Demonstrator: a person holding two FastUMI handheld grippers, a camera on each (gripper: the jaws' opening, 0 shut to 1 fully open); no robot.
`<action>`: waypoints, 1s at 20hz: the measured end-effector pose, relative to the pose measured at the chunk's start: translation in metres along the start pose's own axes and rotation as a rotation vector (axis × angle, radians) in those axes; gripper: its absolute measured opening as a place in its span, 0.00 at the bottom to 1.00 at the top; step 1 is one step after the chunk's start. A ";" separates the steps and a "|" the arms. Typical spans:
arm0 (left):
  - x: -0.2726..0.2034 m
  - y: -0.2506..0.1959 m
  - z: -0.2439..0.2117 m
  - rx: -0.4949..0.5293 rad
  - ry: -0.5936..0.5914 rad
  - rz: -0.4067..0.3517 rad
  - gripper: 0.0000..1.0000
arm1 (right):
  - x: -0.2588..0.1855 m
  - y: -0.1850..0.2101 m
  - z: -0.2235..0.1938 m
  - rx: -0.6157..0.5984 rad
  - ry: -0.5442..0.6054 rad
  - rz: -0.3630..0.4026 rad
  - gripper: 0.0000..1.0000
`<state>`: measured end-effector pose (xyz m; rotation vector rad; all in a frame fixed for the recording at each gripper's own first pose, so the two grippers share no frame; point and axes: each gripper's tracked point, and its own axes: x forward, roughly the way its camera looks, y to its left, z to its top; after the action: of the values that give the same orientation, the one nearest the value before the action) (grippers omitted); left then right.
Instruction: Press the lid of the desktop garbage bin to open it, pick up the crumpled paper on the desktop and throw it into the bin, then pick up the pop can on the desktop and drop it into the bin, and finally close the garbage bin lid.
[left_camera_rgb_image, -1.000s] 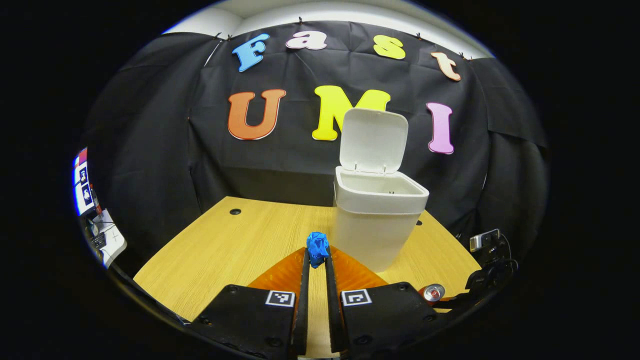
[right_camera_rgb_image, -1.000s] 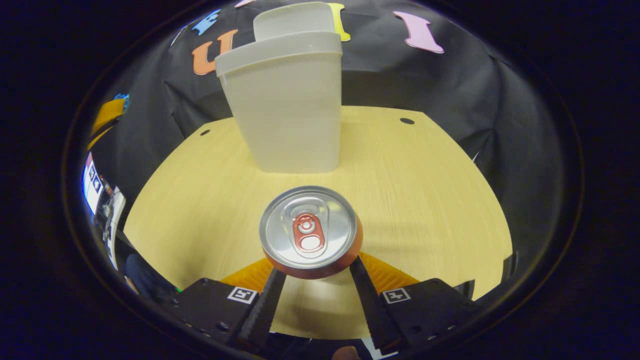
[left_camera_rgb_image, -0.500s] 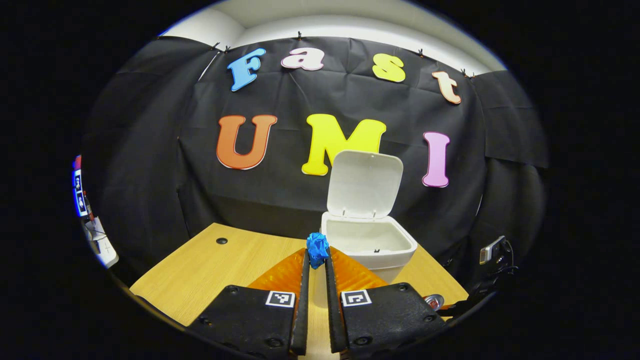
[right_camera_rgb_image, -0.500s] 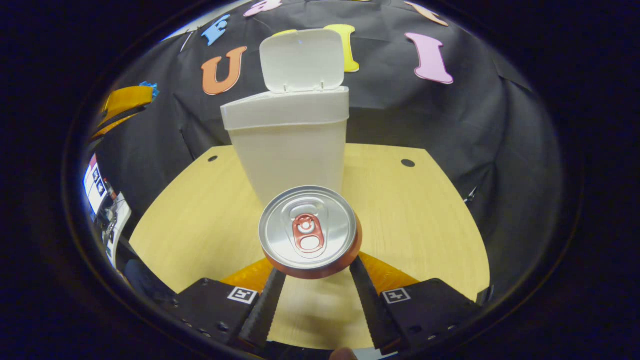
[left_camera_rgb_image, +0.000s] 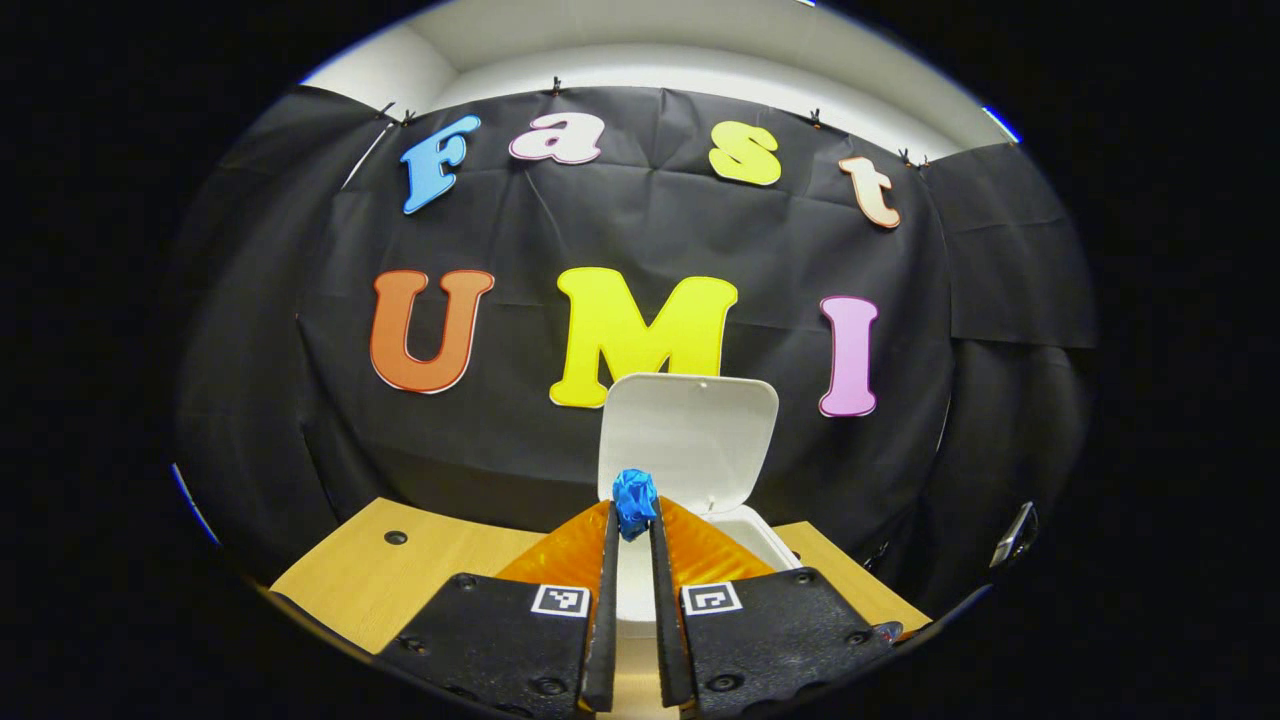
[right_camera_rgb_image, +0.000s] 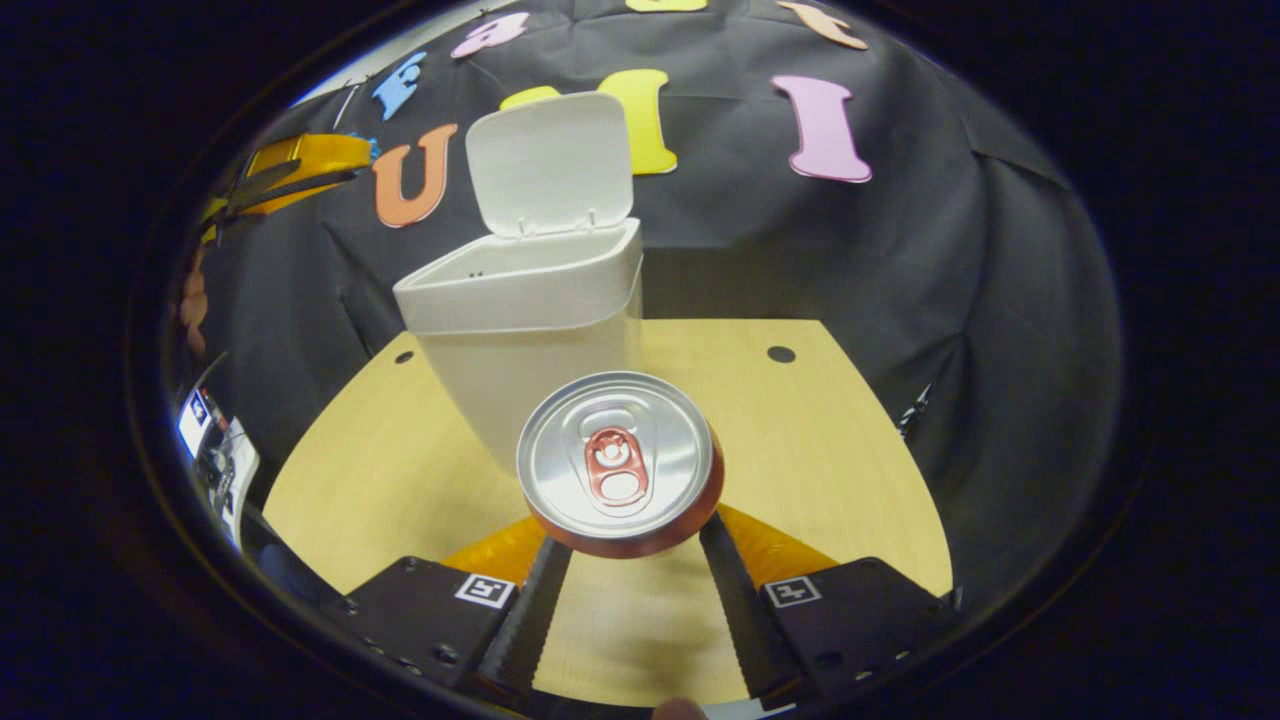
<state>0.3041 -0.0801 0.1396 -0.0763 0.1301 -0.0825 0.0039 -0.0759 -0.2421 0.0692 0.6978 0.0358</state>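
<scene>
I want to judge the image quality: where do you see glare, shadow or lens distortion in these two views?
Right gripper view: soft glare on the silver top of the red pop can, its shadow on the light wooden desk, and the white plastic bin leaning from fisheye bending. Left gripper view: the blue crumpled paper is sharp, and the desk edge curves.

We read this as a lab recording booth, not a home: black cloth (left_camera_rgb_image: 640, 230) pinned as the wall behind a bare wooden desk (right_camera_rgb_image: 800, 440) with cable holes, white room wall (left_camera_rgb_image: 700, 60) above the cloth, screens (right_camera_rgb_image: 195, 425) left of the desk.
</scene>
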 end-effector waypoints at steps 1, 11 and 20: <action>0.007 -0.003 0.003 0.015 -0.008 -0.008 0.19 | 0.000 -0.005 0.002 0.011 -0.003 -0.009 0.77; 0.071 -0.020 -0.028 0.023 0.068 -0.037 0.29 | 0.003 -0.044 0.014 0.091 -0.002 -0.086 0.76; 0.064 -0.007 -0.028 0.022 0.072 -0.011 0.99 | 0.004 -0.038 0.016 0.072 0.006 -0.063 0.77</action>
<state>0.3629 -0.0949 0.1042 -0.0523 0.2010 -0.0980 0.0178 -0.1144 -0.2352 0.1159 0.7064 -0.0491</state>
